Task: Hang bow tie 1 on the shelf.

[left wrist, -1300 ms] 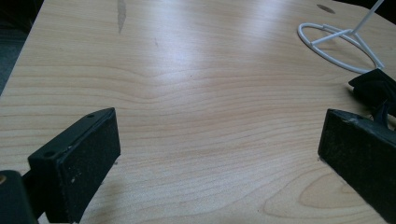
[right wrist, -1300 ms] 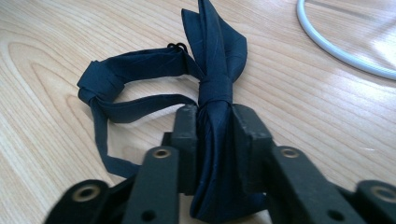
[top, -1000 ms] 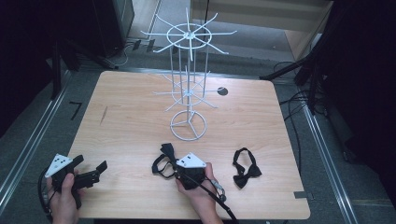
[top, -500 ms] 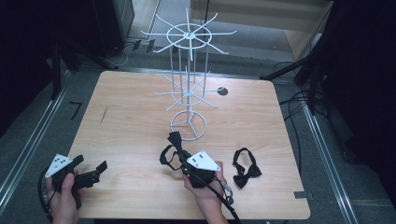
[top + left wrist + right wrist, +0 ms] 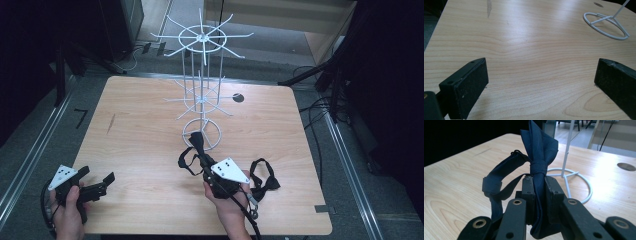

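Note:
My right gripper (image 5: 202,159) (image 5: 539,185) is shut on a dark blue bow tie (image 5: 538,152) (image 5: 196,142), pinching it just below its knot. The tie stands upright above the jaws and its neck strap (image 5: 496,180) loops off to the left. It is held above the table, just in front of the base ring (image 5: 201,134) of the white wire rack (image 5: 202,37). A second dark bow tie (image 5: 262,179) lies on the table to the right of that hand. My left gripper (image 5: 95,181) (image 5: 541,80) rests at the table's front left, open over bare wood.
The wooden table (image 5: 140,120) has a dark round hole (image 5: 238,98) behind the rack. The rack's thin arms (image 5: 172,22) spread out at two heights. Cables (image 5: 320,107) and dark stands lie on the floor around the table.
My right gripper has risen and moved toward the rack's base, lifting the bow tie off the table. The left gripper has stayed put.

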The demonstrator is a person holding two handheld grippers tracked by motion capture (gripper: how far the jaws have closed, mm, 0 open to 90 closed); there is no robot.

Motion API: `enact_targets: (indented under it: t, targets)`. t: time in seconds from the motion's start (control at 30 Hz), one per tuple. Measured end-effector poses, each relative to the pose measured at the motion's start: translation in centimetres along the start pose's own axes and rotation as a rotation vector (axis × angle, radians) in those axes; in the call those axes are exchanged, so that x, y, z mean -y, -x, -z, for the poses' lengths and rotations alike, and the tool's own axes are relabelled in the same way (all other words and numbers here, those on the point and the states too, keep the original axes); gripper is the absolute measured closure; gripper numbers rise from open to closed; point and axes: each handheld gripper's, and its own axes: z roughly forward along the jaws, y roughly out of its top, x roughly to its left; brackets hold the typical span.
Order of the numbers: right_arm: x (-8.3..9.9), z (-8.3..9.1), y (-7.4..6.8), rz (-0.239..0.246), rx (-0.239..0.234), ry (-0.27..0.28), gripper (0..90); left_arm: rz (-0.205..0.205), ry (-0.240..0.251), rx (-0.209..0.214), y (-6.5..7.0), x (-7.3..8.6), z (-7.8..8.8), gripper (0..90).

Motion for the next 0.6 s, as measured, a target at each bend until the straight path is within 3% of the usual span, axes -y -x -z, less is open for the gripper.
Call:
enact_targets:
  t: [0.6]
  targets:
    - [-1.5, 1.6, 1.2, -0.026, 0.064, 0.089, 80.3, -0.001, -0.001, 0.0, 0.0, 0.0, 0.0, 0.0]
